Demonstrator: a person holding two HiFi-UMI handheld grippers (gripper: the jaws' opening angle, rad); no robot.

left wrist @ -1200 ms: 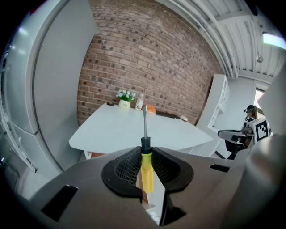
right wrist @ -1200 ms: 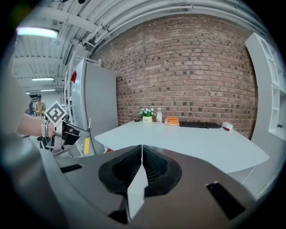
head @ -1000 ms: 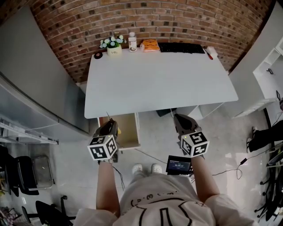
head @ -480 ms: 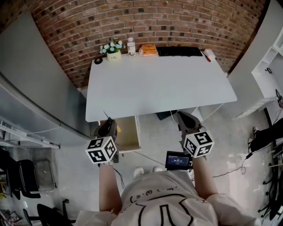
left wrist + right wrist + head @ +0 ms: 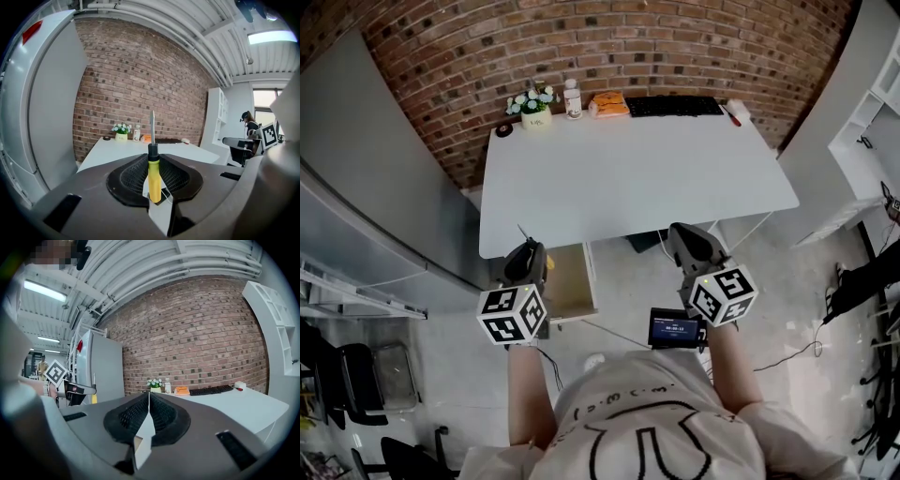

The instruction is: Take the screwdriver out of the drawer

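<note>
A screwdriver (image 5: 153, 178) with a yellow handle and black collar stands upright, and my left gripper (image 5: 153, 158) is shut on its handle. Its metal shaft points up in front of the brick wall. From the head view the left gripper (image 5: 529, 251) hangs just off the front left edge of the white table (image 5: 637, 173), above the open wooden drawer (image 5: 568, 280). My right gripper (image 5: 682, 234) is shut with nothing in it, at the table's front edge right of the drawer. In the right gripper view its jaws (image 5: 149, 398) meet in a thin line.
Along the back of the table stand a flower pot (image 5: 534, 105), a white bottle (image 5: 572, 97), an orange object (image 5: 608, 103) and a black keyboard (image 5: 673, 106). A small screen (image 5: 674, 329) hangs below the right gripper. A grey cabinet (image 5: 366, 178) stands left, white shelving (image 5: 872, 131) right.
Both grippers have risen and now sit closer to the table's front edge. The left gripper still holds the screwdriver; the right stays shut.
</note>
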